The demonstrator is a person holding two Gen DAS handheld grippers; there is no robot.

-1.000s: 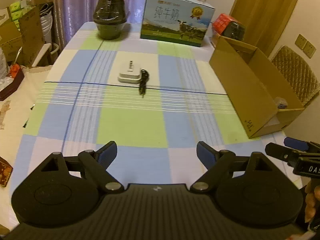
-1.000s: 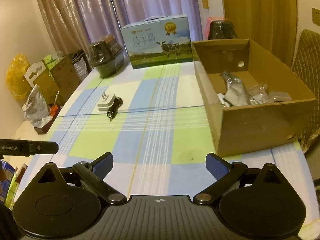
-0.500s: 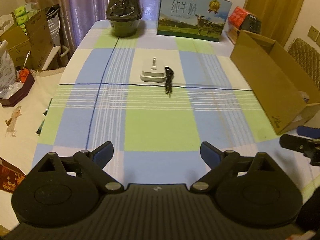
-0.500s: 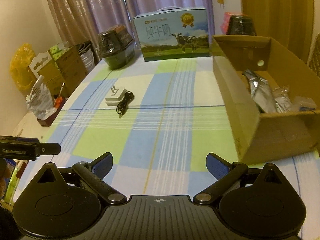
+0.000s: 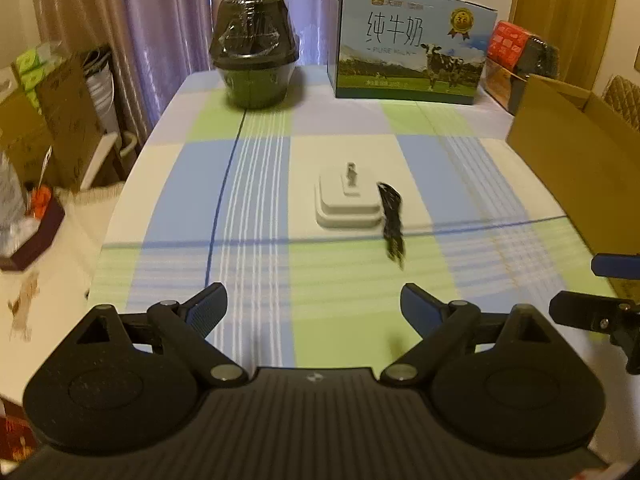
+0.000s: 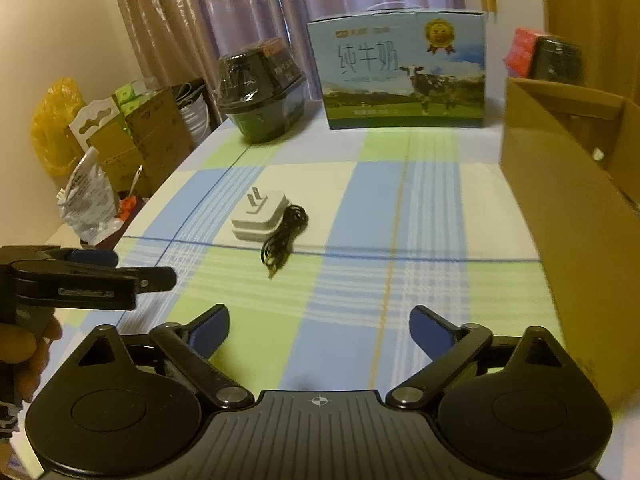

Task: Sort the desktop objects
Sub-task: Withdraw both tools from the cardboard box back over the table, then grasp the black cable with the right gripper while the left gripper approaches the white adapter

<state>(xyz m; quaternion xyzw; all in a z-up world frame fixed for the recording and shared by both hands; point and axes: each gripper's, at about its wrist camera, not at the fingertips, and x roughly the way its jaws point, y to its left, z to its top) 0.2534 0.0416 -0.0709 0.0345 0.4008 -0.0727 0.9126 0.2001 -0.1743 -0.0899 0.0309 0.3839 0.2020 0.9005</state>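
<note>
Left tool (image 5: pixel 314 306) gapes wide and empty over the counter (image 5: pixel 332 320), facing the white charger (image 5: pixel 347 204) and the coiled black cable (image 5: pixel 391 216) touching it, both unsorted. Right tool (image 6: pixel 319 330) hangs equally open and empty; the cardboard box (image 6: pixel 560 200) waits at right.

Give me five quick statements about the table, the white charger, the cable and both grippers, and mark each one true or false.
1. The left gripper is open and holds nothing. True.
2. The black cable lies inside the cardboard box. False: it lies on the checked tablecloth beside the white charger.
3. The charger's prongs point up. True.
4. The right gripper is shut on the charger. False: it is open and short of it.
5. The milk carton stands at the table's far end. True.
</note>
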